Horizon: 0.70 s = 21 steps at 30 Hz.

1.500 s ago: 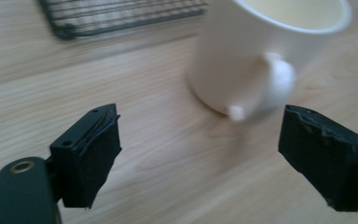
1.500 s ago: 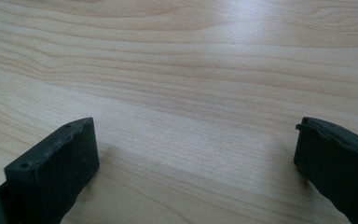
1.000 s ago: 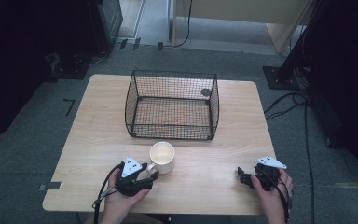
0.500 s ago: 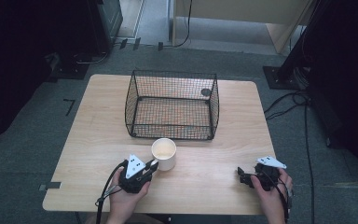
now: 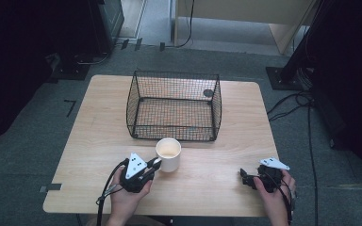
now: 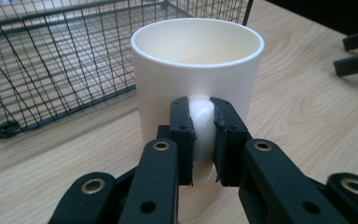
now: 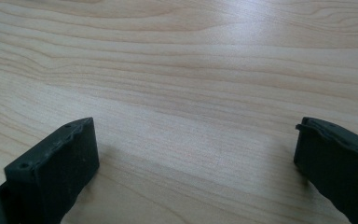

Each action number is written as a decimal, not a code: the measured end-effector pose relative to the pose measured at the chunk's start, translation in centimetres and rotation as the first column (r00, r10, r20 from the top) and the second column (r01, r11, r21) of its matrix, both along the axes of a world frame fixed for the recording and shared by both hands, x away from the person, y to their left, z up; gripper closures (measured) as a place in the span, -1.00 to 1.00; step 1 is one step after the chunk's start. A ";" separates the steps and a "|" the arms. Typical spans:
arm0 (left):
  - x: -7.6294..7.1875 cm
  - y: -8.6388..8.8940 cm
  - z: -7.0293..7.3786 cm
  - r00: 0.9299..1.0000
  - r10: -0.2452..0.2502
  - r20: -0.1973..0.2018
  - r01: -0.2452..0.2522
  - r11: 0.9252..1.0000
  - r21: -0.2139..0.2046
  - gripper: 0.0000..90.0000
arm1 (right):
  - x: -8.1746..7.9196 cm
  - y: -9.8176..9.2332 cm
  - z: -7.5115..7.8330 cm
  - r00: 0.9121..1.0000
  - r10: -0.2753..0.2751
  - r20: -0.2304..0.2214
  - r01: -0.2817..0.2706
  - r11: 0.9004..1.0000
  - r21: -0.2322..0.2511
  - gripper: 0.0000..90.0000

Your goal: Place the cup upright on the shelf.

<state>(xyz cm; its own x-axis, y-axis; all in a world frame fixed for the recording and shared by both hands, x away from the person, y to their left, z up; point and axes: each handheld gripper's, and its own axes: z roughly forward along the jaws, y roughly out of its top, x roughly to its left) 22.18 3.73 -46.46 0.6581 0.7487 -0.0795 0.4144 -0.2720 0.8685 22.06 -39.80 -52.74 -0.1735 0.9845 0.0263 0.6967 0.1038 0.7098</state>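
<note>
A white mug (image 5: 168, 153) stands upright on the wooden table (image 5: 99, 122), just in front of a black wire basket (image 5: 174, 104). My left gripper (image 5: 153, 163) sits at the mug's near left side, and its jaws have just been closing on the mug's handle (image 6: 200, 135). In the left gripper view both black pads (image 6: 182, 135) press on that handle, with the mug (image 6: 198, 70) right behind it. My right gripper (image 5: 243, 176) rests near the table's front right edge. Its two jaws stand wide apart over bare wood in the right gripper view (image 7: 196, 154), with nothing between them.
The wire basket (image 6: 51, 60) is open at the top and has a small dark round thing (image 5: 208, 92) at its back right corner. Black stands and cables lie on the grey floor to the right of the table.
My left gripper has slid forward and a little right to the mug and shut on its handle. The mug has shifted slightly. The right hand has stayed where it was.
</note>
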 end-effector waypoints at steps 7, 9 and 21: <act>0.1 0.0 1.9 0.999 -0.013 0.029 0.013 0.999 -0.030 0.80 | 0.0 0.0 0.0 1.000 0.000 0.000 0.000 1.000 0.000 -1.00; 0.1 0.0 2.2 0.999 -0.014 0.037 0.015 0.999 -0.032 0.80 | 0.0 0.0 0.0 1.000 0.000 0.000 0.000 1.000 0.000 -1.00; 0.9 0.3 6.1 0.994 -0.012 0.107 0.021 0.997 -0.078 0.80 | 0.0 0.0 0.0 1.000 0.000 0.000 0.000 1.000 0.000 -1.00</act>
